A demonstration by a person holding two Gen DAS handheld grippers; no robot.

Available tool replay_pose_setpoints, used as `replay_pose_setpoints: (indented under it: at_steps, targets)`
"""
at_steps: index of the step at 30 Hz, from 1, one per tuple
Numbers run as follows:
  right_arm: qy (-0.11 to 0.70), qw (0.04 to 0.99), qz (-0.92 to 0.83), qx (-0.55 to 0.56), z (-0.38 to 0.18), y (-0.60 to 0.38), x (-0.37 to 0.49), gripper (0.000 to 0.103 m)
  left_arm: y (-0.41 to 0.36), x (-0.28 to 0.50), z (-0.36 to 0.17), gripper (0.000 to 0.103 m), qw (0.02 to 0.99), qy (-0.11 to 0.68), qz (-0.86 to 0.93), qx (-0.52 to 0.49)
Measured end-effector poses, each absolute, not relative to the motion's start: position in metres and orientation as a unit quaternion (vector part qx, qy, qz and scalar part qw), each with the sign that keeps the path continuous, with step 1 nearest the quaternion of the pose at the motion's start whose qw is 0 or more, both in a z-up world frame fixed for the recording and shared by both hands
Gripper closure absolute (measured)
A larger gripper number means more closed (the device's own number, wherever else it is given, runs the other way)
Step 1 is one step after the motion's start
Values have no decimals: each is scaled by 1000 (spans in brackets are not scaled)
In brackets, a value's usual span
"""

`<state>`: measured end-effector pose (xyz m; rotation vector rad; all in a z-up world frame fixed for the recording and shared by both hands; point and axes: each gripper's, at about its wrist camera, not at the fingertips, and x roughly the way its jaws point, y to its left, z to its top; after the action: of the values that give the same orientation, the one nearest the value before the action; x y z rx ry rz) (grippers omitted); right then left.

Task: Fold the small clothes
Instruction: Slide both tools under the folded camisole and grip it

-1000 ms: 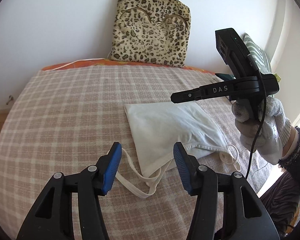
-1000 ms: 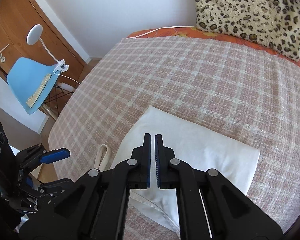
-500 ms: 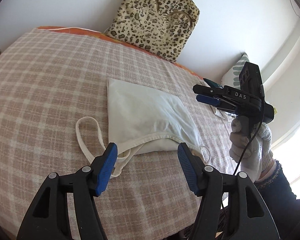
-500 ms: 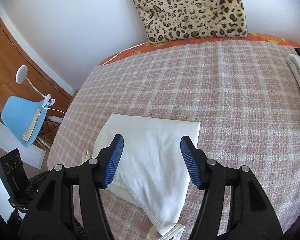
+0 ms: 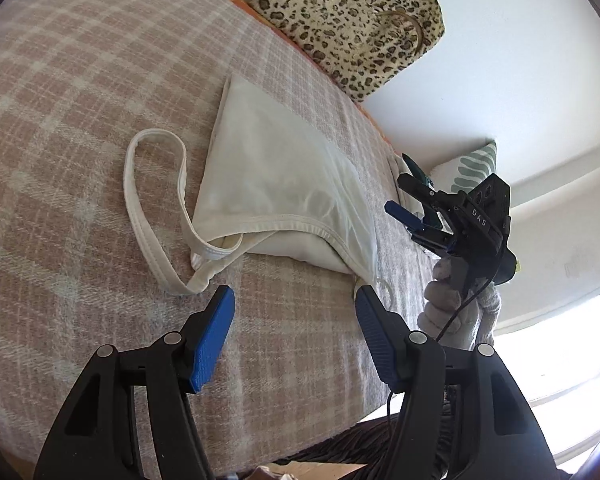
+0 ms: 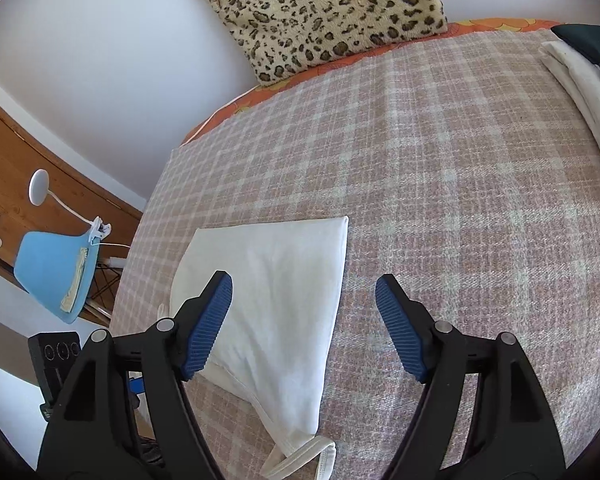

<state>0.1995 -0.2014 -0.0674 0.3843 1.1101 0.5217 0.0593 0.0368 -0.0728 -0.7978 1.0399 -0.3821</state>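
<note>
Garment, white thin-strapped cotton top [image 5: 284, 184]: lies on the pink-and-cream checked bed blanket [image 5: 60, 120], body doubled over, one fold judged done. Shoulder straps [image 5: 156, 208] trail loose toward the near edge; tucking them and a further fold remain. Left gripper [image 5: 294, 300]: jaws apart, empty, just short of the straps. Right gripper [image 6: 304, 286]: jaws opening, nothing pinched, above the garment's side edge. Folded white cloth [image 6: 580, 92] lies well apart; leopard-print cushion [image 6: 320, 12] against the wall.

We see a bed under a pink-and-white checked blanket [image 6: 460, 168]. A folded white top [image 5: 276, 184] lies flat on it, straps loose, with a leopard-print cushion [image 6: 320, 4] at the wall and folded white cloth [image 6: 580, 88] at the far edge.
</note>
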Motion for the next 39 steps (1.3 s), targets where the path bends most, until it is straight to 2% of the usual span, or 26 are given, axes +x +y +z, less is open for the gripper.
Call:
replay_pose_setpoints:
  at_steps: [11, 19, 29, 39]
  targets:
    - [537, 774, 251, 222, -87, -202, 205, 24, 23, 70, -82, 41, 769, 482, -149, -393]
    - [556, 753, 253, 244, -108, -201, 216, 24, 35, 76, -82, 41, 779, 453, -108, -419]
    - [546, 755, 272, 240, -109, -196, 224, 24, 35, 63, -73, 41, 818, 431, -45, -378]
    - [546, 749, 281, 249, -113, -192, 231, 24, 52, 67, -88, 41, 791, 422, -56, -440]
